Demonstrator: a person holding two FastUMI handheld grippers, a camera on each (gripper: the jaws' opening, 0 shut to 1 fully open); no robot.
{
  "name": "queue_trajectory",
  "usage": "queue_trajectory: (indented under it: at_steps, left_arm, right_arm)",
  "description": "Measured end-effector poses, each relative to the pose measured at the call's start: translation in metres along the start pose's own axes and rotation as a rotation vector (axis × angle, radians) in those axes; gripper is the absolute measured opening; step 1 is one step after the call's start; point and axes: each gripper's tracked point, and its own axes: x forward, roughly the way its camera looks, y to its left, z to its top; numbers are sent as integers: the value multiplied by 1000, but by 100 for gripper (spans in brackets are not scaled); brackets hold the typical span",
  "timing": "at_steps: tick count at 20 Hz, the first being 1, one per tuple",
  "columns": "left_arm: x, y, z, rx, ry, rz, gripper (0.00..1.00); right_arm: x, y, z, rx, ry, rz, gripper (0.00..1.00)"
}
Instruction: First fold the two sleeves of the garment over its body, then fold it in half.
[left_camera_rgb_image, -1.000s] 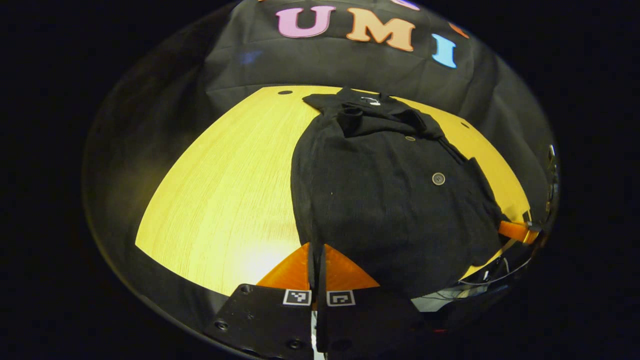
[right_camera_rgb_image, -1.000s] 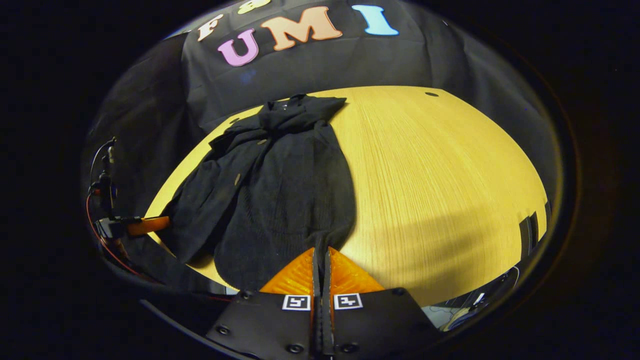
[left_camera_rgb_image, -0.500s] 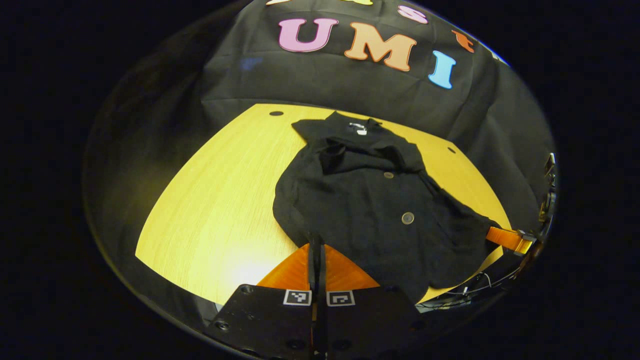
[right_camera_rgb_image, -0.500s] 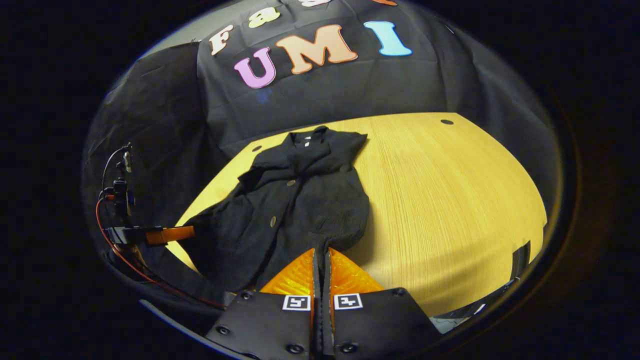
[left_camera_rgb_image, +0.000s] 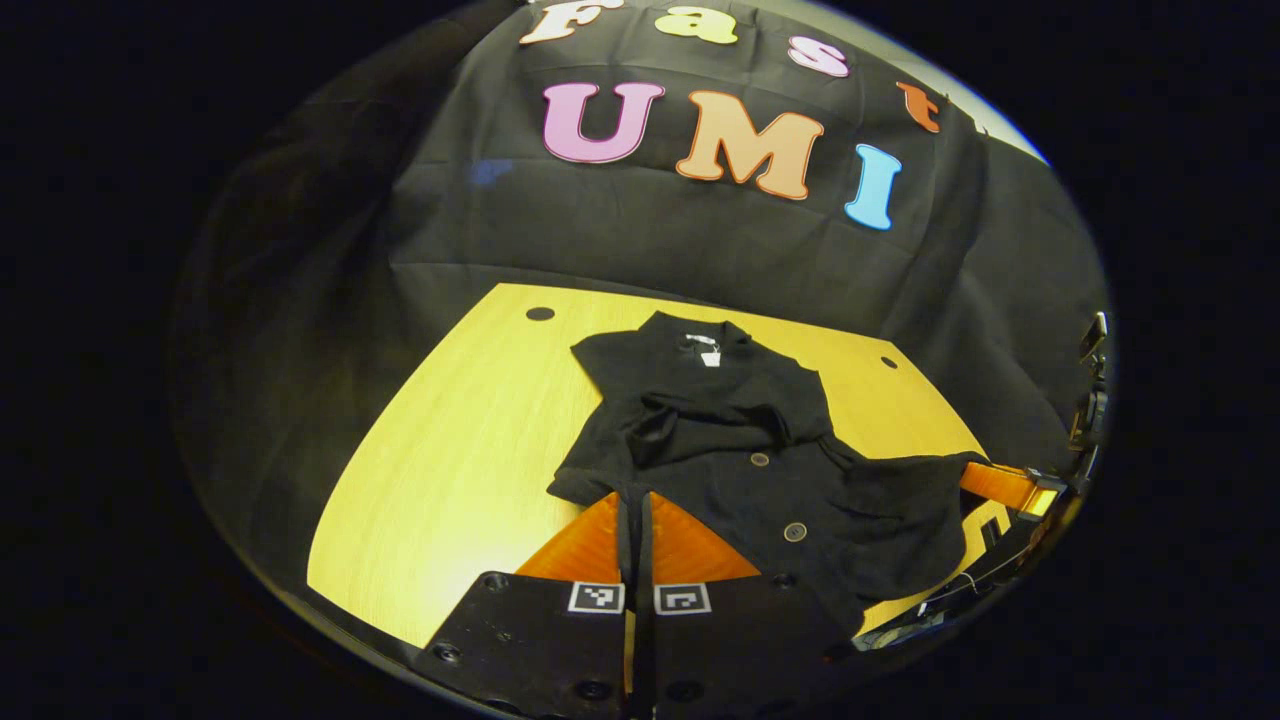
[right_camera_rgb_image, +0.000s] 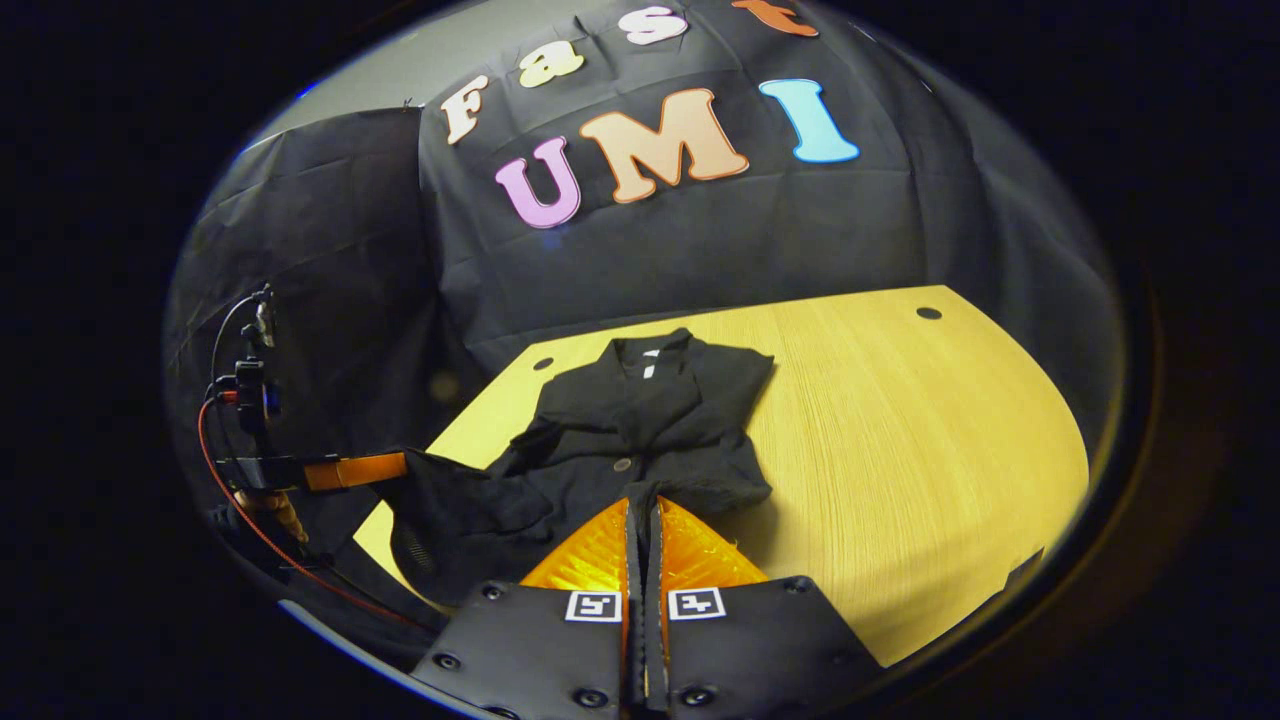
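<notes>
Wooden table (left_camera_rgb_image: 450, 450) bearing the black garment (left_camera_rgb_image: 730, 440), collar farthest from both tongs. Left gripper (left_camera_rgb_image: 634, 500) and right gripper (right_camera_rgb_image: 642, 510) each pinch a lifted hem corner, fingers closed on cloth. Left gripper view alone shows two front buttons (left_camera_rgb_image: 795, 531).

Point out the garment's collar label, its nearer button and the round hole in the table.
collar label (left_camera_rgb_image: 709, 356), left gripper view, its white patch.
nearer button (left_camera_rgb_image: 795, 531), left gripper view, its centre.
round hole (right_camera_rgb_image: 929, 313), right gripper view, dark middle, far right of tabletop.
</notes>
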Motion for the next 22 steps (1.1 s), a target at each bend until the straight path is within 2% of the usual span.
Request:
queue_trajectory:
  at_steps: [11, 12, 14, 22]
  left_arm:
    - [51, 9, 71, 66, -48, -14, 0]
    - [56, 10, 77, 71, -53, -19, 0]
    - [68, 14, 92, 67, -61, -23, 0]
    - [126, 35, 134, 52, -72, -13, 0]
  right_arm:
    - [47, 4, 96, 14, -125, -7, 3]
    - [52, 3, 103, 12, -135, -10, 0]
    - [63, 1, 118, 12, -151, -17, 3]
    - [117, -14, 168, 48, -185, -64, 2]
